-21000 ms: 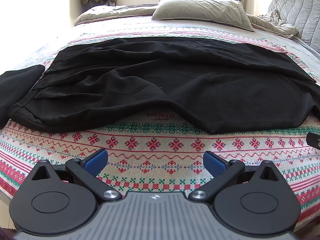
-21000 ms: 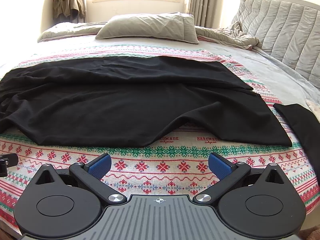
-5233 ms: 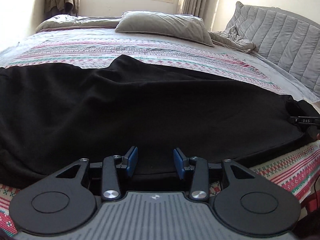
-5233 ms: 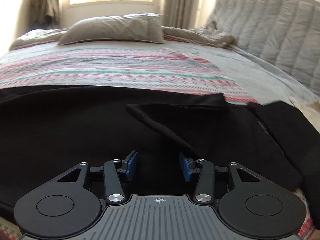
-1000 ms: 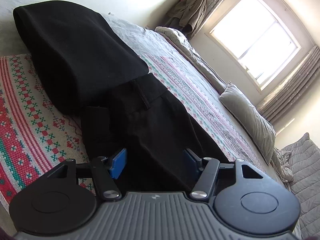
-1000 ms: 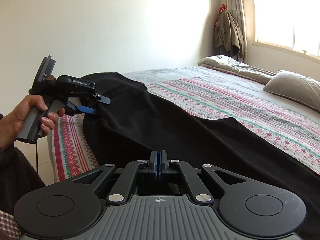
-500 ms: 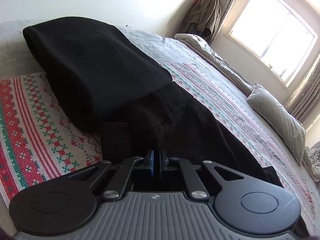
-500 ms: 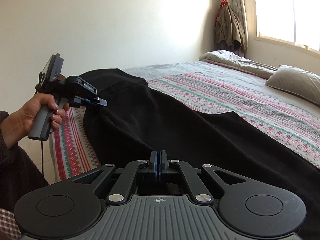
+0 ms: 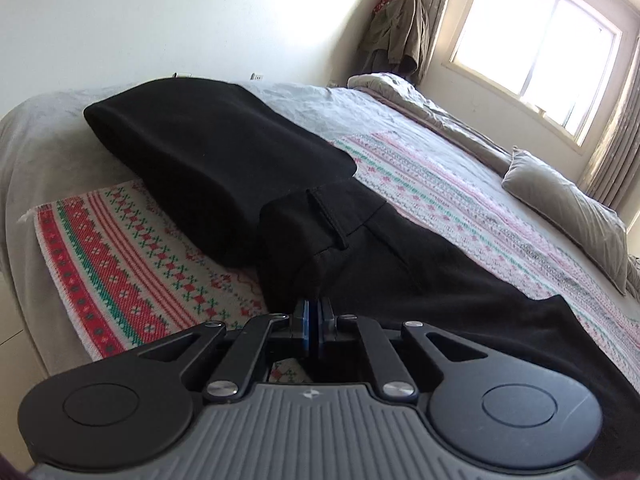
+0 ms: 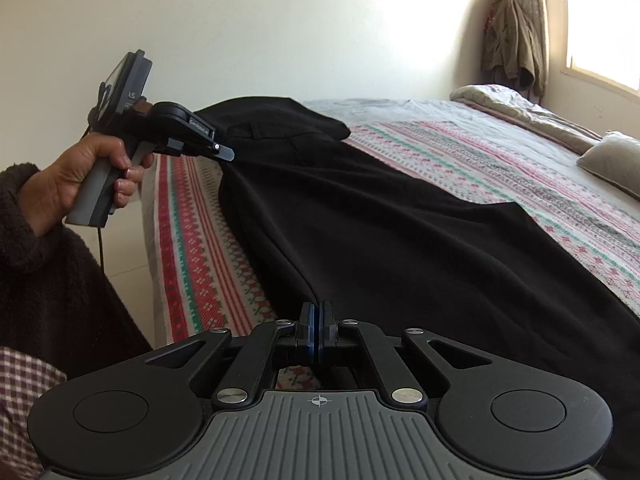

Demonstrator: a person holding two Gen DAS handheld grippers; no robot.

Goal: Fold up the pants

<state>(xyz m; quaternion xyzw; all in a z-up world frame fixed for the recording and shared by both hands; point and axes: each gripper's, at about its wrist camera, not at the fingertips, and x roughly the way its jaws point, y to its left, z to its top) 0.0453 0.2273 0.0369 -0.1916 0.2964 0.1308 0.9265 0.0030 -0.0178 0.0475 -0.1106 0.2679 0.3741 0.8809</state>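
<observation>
Left gripper [image 9: 313, 312]: blue pads pressed together, pinching the waistband corner of the black pants [image 9: 400, 264], lifted slightly off the patterned blanket [image 9: 120, 264]. Right gripper [image 10: 317, 322]: pads pressed together, pinching the pants' near edge further along the leg. One pair of pants lies lengthwise along the blanket's near side, spread flat. One folded black garment [image 9: 208, 156] rests on the blanket just beyond the waistband, touching it. One grey pillow [image 9: 568, 204] lies well beyond the pants. One jacket [image 9: 400, 32] hangs beside the window [image 9: 540, 40]. One hand [image 10: 84, 176] holds the left gripper's handle.
</observation>
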